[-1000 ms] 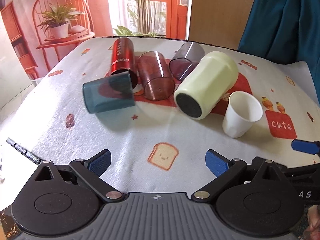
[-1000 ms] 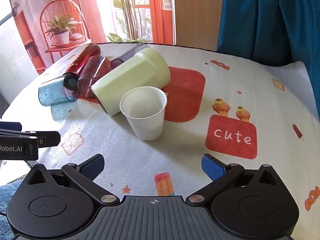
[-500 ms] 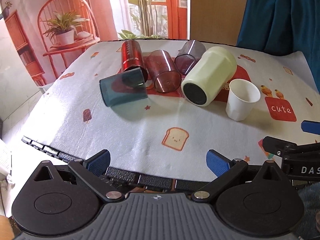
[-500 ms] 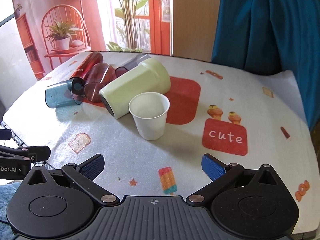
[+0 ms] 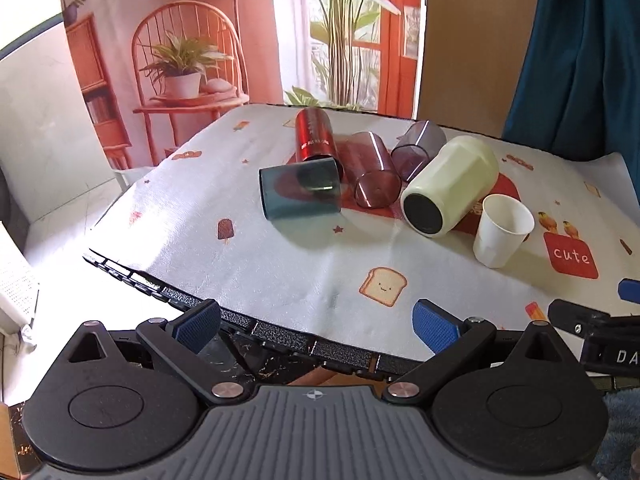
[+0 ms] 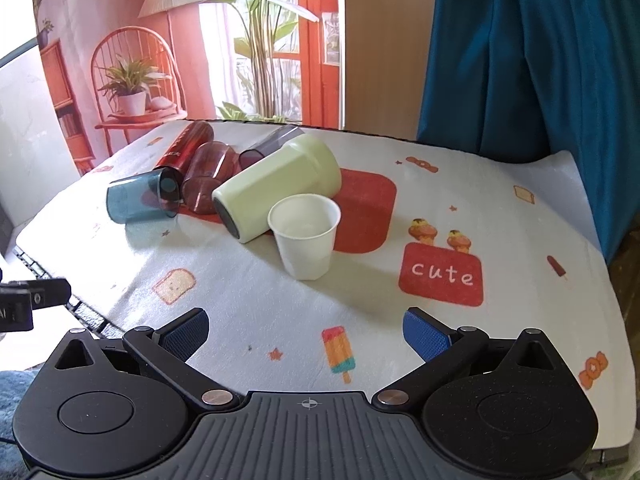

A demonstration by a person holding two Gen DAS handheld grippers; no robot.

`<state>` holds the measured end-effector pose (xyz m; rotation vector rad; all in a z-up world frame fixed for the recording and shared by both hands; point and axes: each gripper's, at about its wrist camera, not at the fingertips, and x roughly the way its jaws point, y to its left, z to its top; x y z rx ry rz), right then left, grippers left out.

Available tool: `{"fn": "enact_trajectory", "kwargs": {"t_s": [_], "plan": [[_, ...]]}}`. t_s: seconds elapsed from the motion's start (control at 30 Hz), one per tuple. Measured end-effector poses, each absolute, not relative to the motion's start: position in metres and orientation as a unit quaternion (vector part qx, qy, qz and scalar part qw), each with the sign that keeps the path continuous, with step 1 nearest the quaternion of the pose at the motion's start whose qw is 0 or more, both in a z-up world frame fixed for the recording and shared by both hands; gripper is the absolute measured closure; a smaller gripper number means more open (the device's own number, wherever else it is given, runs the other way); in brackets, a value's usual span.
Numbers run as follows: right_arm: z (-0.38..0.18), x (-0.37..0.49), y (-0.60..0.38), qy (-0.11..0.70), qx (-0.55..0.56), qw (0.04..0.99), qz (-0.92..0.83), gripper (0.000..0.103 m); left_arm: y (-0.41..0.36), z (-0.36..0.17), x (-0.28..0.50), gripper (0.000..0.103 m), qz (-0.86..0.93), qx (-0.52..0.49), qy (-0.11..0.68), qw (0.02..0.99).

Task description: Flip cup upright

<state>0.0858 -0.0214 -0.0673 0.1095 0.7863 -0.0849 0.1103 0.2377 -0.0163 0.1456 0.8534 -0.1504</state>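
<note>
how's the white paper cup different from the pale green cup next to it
The white paper cup stands upright with its mouth open to the top; the pale green cup lies on its side, its dark end facing the cameras. The white paper cup is plainly smaller and tapered, the pale green cup bulkier with faceted sides. Both are opaque and sit close together on the printed tablecloth.

I see a white paper cup (image 6: pixel 305 236), pale green tumbler (image 6: pixel 280 188), teal cup (image 6: pixel 140 200), red can (image 5: pixel 314 138), on a white tablecloth (image 6: pixel 500 216) printed with toast, popsicles and red patches.
</note>
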Motion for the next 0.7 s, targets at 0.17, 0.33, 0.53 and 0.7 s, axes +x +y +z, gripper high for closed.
{"fn": "enact_trajectory", "kwargs": {"t_s": [0.17, 0.33, 0.53, 0.7], "plan": [[-0.067, 0.080, -0.017, 0.381, 0.051, 0.922, -0.039, 0.000, 0.237, -0.017, 0.102, 0.000, -0.075, 0.077, 0.410, 0.906], [-0.067, 0.080, -0.019, 0.379, 0.054, 0.923, -0.043, 0.000, 0.240, -0.016, 0.098, 0.000, -0.073, 0.075, 0.407, 0.907], [-0.068, 0.080, -0.019, 0.380, 0.055, 0.922, -0.043, 0.000, 0.239, -0.017, 0.099, 0.000, -0.072, 0.077, 0.409, 0.906], [-0.068, 0.080, -0.019, 0.381, 0.055, 0.922, -0.043, 0.000, 0.239, -0.018, 0.099, 0.000, -0.071, 0.078, 0.410, 0.906]]}}
